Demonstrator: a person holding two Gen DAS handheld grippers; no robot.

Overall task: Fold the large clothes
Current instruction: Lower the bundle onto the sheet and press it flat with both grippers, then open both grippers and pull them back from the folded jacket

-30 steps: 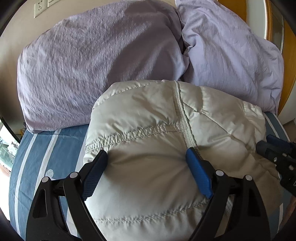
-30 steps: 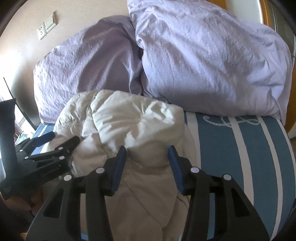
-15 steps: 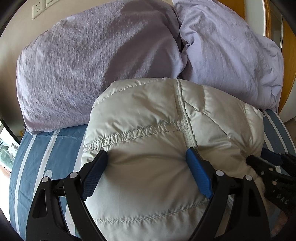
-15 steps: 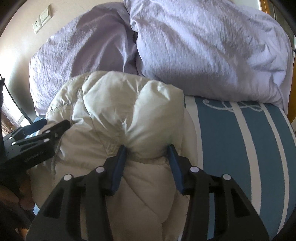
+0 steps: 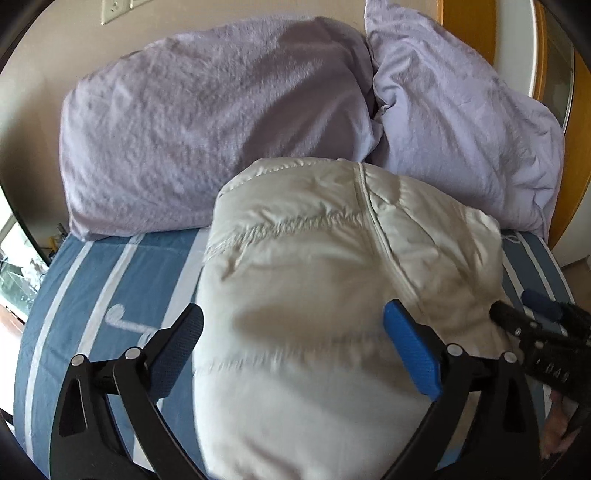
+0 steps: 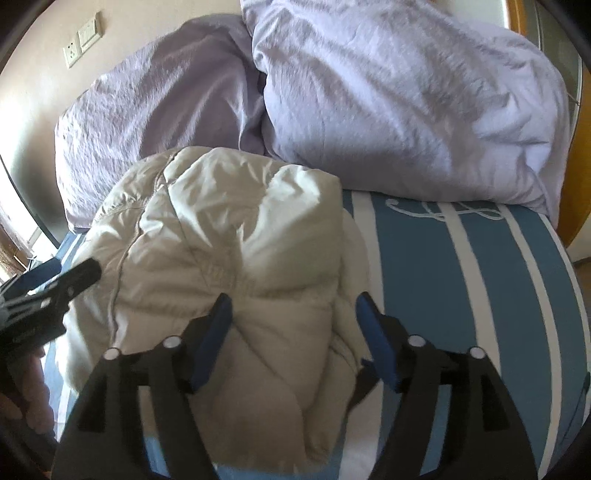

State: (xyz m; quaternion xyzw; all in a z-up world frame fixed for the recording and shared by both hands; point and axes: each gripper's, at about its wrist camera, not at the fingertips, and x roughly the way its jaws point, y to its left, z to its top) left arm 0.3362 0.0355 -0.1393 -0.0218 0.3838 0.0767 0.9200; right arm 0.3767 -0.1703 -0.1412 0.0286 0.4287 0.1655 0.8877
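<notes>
A cream quilted puffer jacket (image 5: 332,280) lies bundled on the blue-and-white striped bed (image 5: 110,280), its far end against the pillows. My left gripper (image 5: 295,332) is open, its jaws spread wide over the jacket's near part. My right gripper (image 6: 295,325) is open too, its jaws on either side of a puffed fold of the jacket (image 6: 236,251). The right gripper shows at the right edge of the left wrist view (image 5: 539,328), and the left gripper at the left edge of the right wrist view (image 6: 48,291).
Two lilac pillows (image 5: 214,129) (image 6: 406,96) lean against the wall at the head of the bed. Bare striped bedsheet (image 6: 480,280) lies to the right of the jacket. A wooden frame (image 5: 469,29) stands at the far right. Wall sockets (image 6: 81,40) are at upper left.
My right gripper has opened wider and let go of the jacket fold it pinched. Both grippers have drawn back a little from the pillows; the left one stays open.
</notes>
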